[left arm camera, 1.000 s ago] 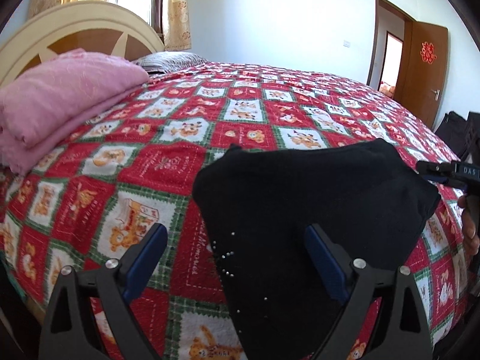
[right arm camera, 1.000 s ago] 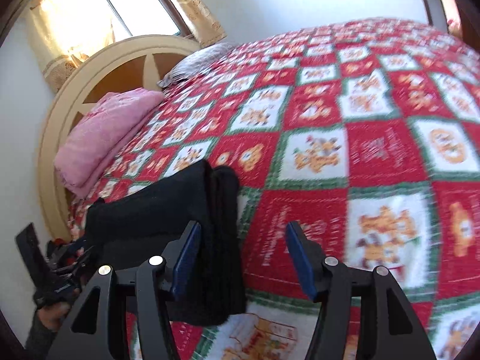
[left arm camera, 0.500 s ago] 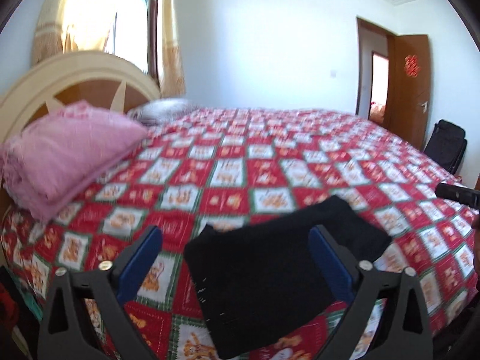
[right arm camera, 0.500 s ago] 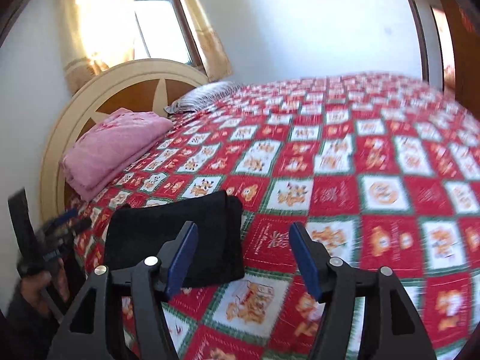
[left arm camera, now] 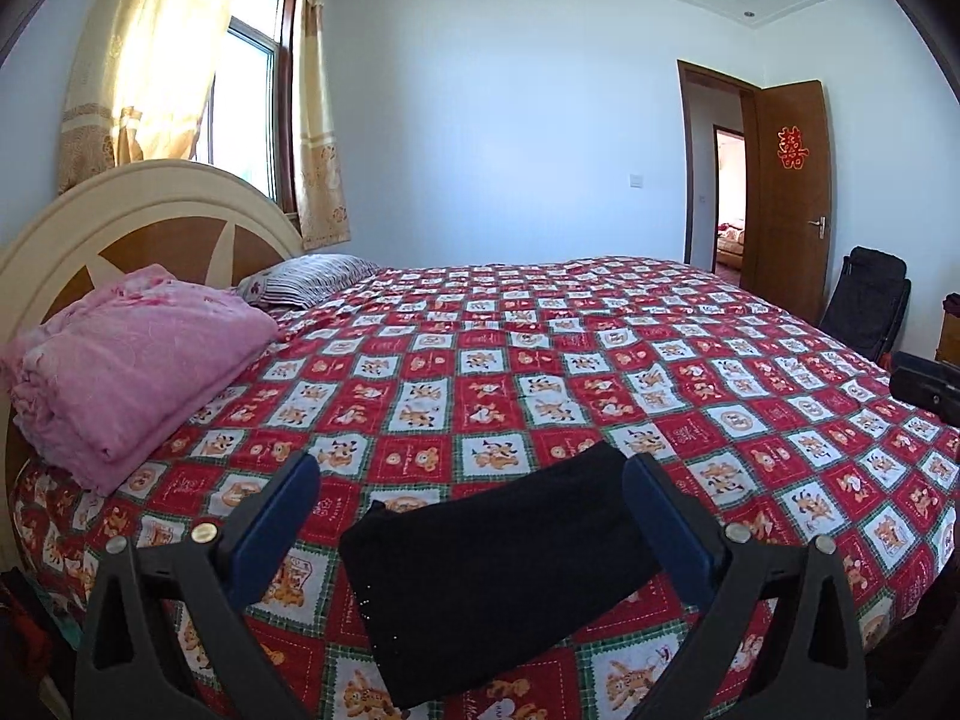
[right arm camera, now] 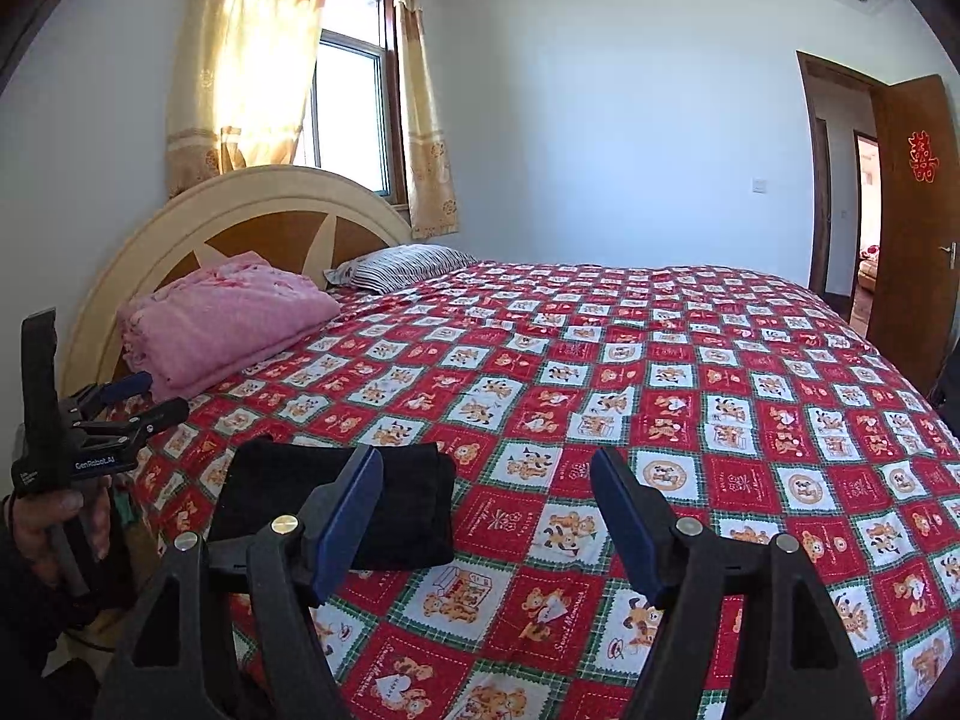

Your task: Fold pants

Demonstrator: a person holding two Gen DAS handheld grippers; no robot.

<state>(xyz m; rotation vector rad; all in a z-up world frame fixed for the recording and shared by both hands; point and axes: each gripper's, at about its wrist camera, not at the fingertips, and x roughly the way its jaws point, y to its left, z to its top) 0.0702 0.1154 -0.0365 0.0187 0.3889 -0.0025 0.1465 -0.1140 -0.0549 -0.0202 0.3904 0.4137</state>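
The black pants [left arm camera: 498,570] lie folded in a flat rectangle on the red patterned bedspread [left arm camera: 540,372], near the bed's front edge. My left gripper [left arm camera: 471,468] hovers above and behind them, wide open, with nothing between its blue pads. In the right wrist view the pants [right arm camera: 414,498] sit lower left, partly hidden by a finger. My right gripper [right arm camera: 486,462] is off to their right over bare bedspread, its jaws opening and empty. The left gripper [right arm camera: 159,397] shows at the left edge, held by a hand [right arm camera: 54,516].
A folded pink blanket [left arm camera: 132,360] and a striped pillow [left arm camera: 312,285] lie by the curved headboard [left arm camera: 150,204]. A window with curtains is behind it. An open wooden door [left arm camera: 792,192] and a black folding chair [left arm camera: 864,300] stand at the far right.
Both grippers have risen and drawn back from the pants, which now look smaller and lie untouched on the bed. The right gripper's jaws have spread wider.
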